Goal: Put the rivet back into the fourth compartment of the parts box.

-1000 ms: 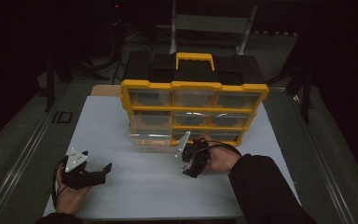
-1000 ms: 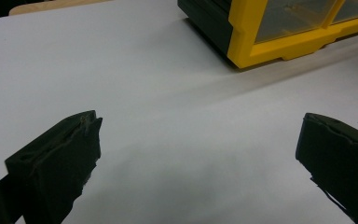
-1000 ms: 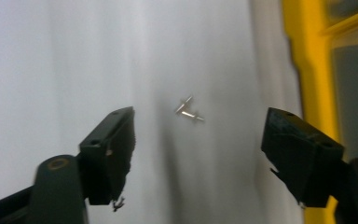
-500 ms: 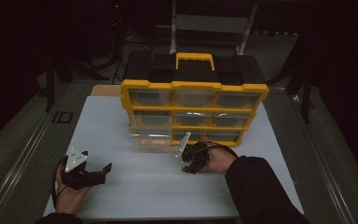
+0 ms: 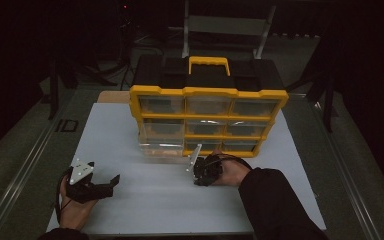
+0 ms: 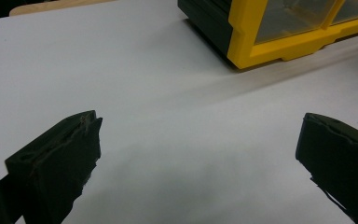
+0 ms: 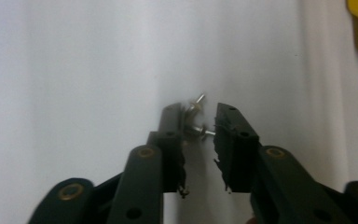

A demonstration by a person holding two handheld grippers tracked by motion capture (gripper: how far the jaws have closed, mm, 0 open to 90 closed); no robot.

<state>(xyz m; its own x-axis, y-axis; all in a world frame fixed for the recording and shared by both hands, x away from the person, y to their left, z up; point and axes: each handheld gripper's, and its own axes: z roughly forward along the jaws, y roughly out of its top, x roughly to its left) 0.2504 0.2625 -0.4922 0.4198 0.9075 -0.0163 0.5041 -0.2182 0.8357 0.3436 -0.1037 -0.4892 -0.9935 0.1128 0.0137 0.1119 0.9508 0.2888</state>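
Right gripper points down at the white table, just in front of the yellow organizer. Its fingers have just been closing and now stand narrow around a few small screws lying on the table. One screw spans the gap between the pads; another pokes out past the tips. The pads look to be touching the metal, though I can't tell if the grip is firm yet. Tips sit right at the surface, likely so the pinch gathers the loose pieces rather than pushing them away.

A clear drawer stands pulled out at the organizer's lower left, beside the right gripper, probably the source or destination for the screws.

Left gripper rests low at the near left corner of the table, well apart from the organizer, fingers wide with nothing between them. Judged as parked out of the way.
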